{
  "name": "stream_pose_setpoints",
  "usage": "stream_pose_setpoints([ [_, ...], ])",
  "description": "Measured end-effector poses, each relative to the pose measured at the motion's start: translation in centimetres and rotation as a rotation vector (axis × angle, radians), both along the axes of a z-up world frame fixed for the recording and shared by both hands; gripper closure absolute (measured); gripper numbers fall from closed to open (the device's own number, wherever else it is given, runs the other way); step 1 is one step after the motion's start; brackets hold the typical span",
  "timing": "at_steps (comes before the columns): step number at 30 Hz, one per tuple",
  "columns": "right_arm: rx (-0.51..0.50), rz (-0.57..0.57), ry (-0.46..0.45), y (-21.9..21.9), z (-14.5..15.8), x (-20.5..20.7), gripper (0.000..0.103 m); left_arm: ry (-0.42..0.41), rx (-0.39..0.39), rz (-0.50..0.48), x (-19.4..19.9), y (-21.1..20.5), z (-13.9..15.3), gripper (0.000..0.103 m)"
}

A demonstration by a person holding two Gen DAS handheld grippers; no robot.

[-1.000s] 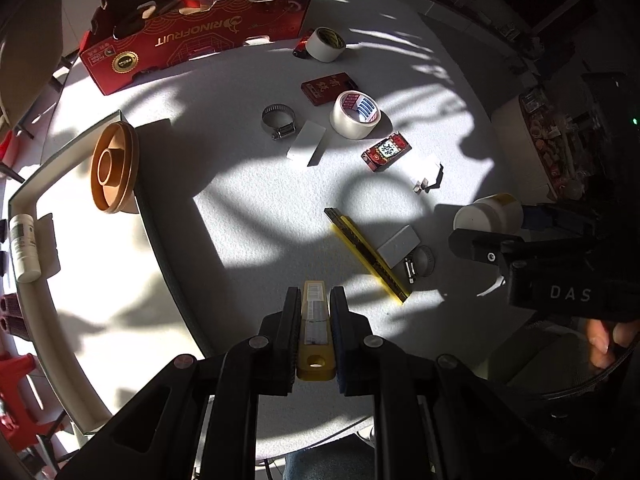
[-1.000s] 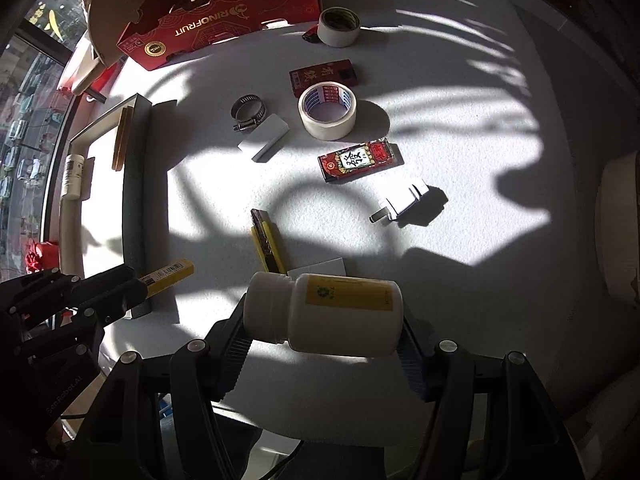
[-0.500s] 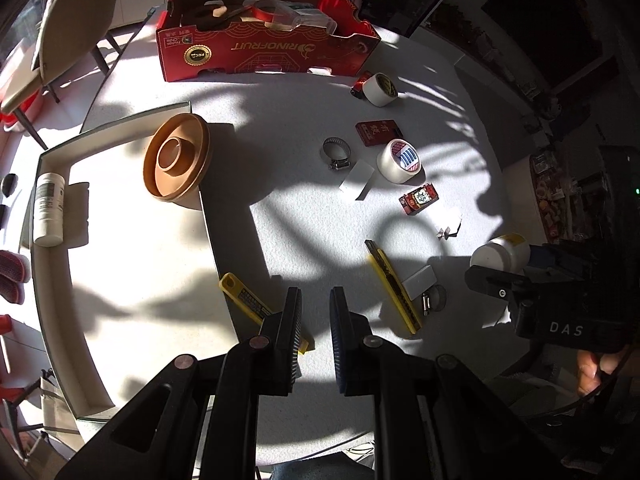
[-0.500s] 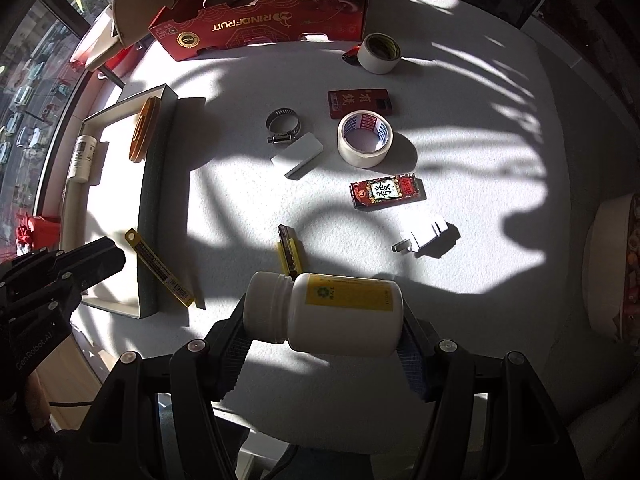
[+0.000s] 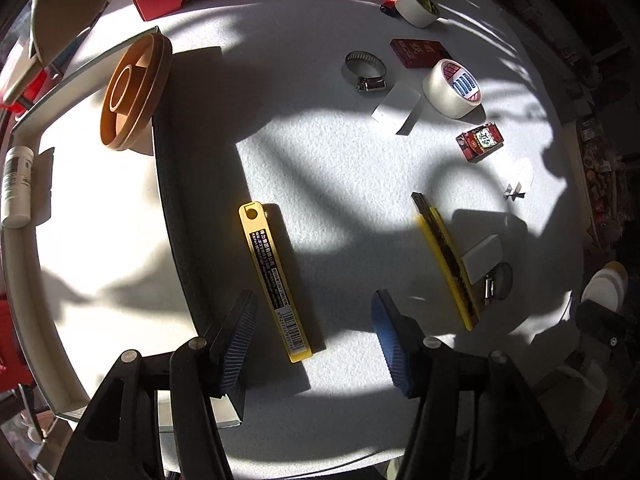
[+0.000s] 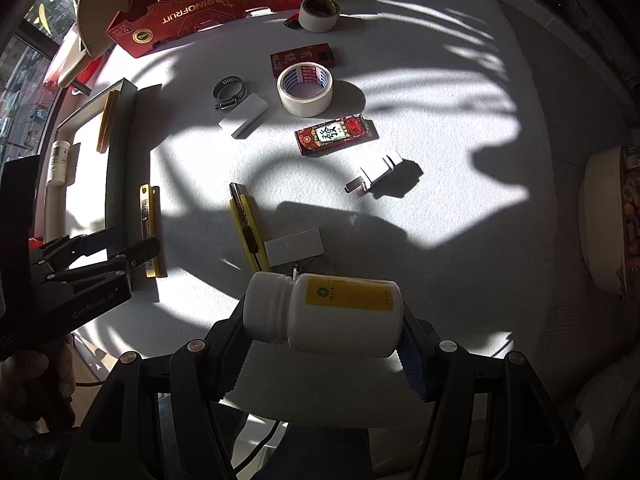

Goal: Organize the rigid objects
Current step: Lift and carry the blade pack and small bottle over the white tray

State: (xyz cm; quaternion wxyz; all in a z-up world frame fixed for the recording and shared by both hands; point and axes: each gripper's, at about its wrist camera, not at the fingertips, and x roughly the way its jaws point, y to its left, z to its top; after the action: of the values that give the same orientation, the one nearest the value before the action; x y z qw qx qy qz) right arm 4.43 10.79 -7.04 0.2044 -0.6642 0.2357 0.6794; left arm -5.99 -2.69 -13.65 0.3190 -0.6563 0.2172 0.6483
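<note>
**A:** On the white desk [image 5: 344, 184], how much is sorted so far?

**B:** Little, I judge. Inside the shallow white tray with the dark rim [image 5: 24, 280], at about nine o'clock in the left wrist view, lie just two things: a tan wooden ring-shaped dish [image 5: 132, 92] leaning at the tray's rim and a small white cylindrical bottle [image 5: 16, 184]. Everything else sits loose.

**A:** And the left hand-held gripper [image 5: 312, 344]?

**B:** Its jaws have just been opening and stand apart, gripping nothing. The flat yellow plastic blade case [image 5: 276, 280] lies on the desk between its fingers, just beside the tray's dark edge, outside it. So that piece looks misplaced.

**A:** The right one?

**B:** The right hand-held gripper [image 6: 324, 344] clamps a white plastic bottle with a yellow label [image 6: 324, 312] sideways, above the desk at six o'clock in its own view.

**A:** What remains?

**B:** Plenty: the yellow utility knife [image 5: 444, 264], two white tape rolls [image 5: 452, 88], a steel hose clamp [image 5: 366, 72], two red printed boxes [image 5: 480, 140], white blocks [image 5: 396, 108] and a white plug adapter [image 6: 376, 176]. The red cardboard box [image 6: 208, 4] stands at twelve o'clock.
</note>
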Motion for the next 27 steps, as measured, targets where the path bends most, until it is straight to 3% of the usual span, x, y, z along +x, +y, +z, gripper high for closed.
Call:
stream_pose_setpoints([
  [3,-0.008,-0.026,-0.026,0.4,-0.6,1.5,0.037,0.001,-0.061,0.032,0.1,0.5,-2.0,0.040],
  [6,-0.015,-0.044,-0.041,0.7,-0.9,2.5,0.037,0.039,-0.067,0.047,0.5,1.0,-2.4,0.027],
  [9,-0.009,-0.043,-0.046,0.9,-0.9,2.8,0.037,0.064,-0.091,0.056,1.0,1.4,-2.6,0.025],
  [10,-0.004,-0.040,-0.042,0.9,-0.8,2.7,0.037,0.076,-0.097,0.056,1.0,1.4,-2.5,0.028],
  [11,0.000,-0.035,-0.036,1.0,-0.7,2.6,0.037,0.093,-0.099,0.051,1.0,1.3,-2.2,0.041],
  [13,0.005,-0.029,-0.026,1.0,-0.5,2.4,0.037,0.093,-0.085,0.034,0.7,0.9,-1.7,0.079],
  [14,0.004,-0.028,-0.020,0.9,-0.4,2.2,0.037,0.045,-0.067,0.034,0.4,0.7,-1.7,0.088],
  [16,0.001,-0.023,-0.011,0.8,-0.4,1.7,0.037,-0.018,-0.033,0.058,-0.1,0.0,-1.3,0.088],
  [22,0.014,0.021,0.033,-0.3,0.4,0.2,0.037,-0.065,0.126,0.029,0.2,-1.9,2.9,0.088],
  [27,0.016,0.059,0.063,-1.0,0.8,-1.2,0.037,-0.079,0.167,0.047,-0.4,-3.6,5.1,0.088],
])
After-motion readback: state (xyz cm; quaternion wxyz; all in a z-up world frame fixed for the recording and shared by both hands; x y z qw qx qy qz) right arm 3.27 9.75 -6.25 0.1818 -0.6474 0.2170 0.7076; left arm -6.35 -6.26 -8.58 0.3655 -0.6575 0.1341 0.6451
